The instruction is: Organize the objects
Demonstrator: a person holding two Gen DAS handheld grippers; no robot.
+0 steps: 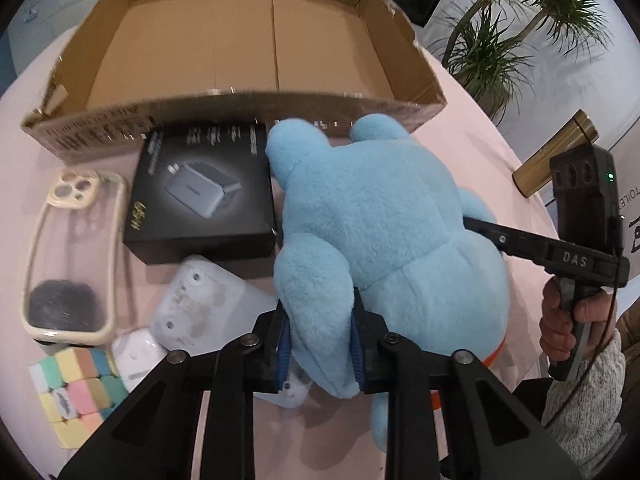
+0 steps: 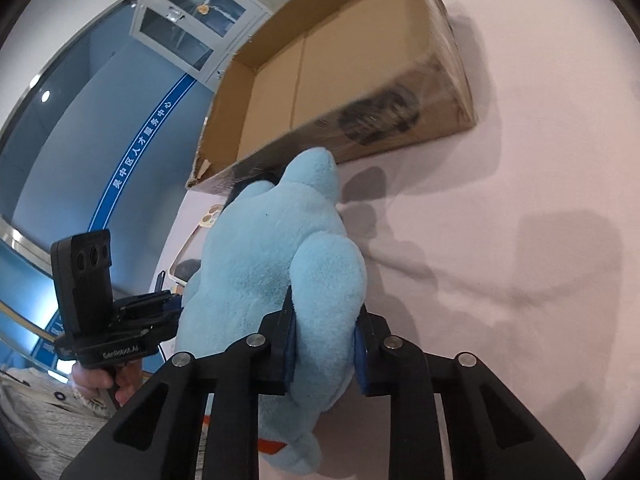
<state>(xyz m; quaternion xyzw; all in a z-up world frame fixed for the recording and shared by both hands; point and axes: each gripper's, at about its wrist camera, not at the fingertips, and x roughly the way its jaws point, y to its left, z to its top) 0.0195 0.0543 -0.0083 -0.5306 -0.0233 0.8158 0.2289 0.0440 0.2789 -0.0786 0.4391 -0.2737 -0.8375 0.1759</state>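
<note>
Both claws pinch the soft light-blue plush toy (image 1: pixel 384 216): left gripper (image 1: pixel 320 344) on one limb, right gripper (image 2: pixel 326 344) on another. The toy lies on the pink cloth-covered table (image 2: pixel 520 240), just in front of the open brown cardboard box (image 1: pixel 224 36), w/ the grasp step apparently done. Next move, probably: lift w/ both hands together over the near wall & into the box.

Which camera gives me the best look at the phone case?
Left wrist: the phone case lies in full view on the table, left of the black box. Right wrist shows only a sliver behind the blue plush toy.
</note>
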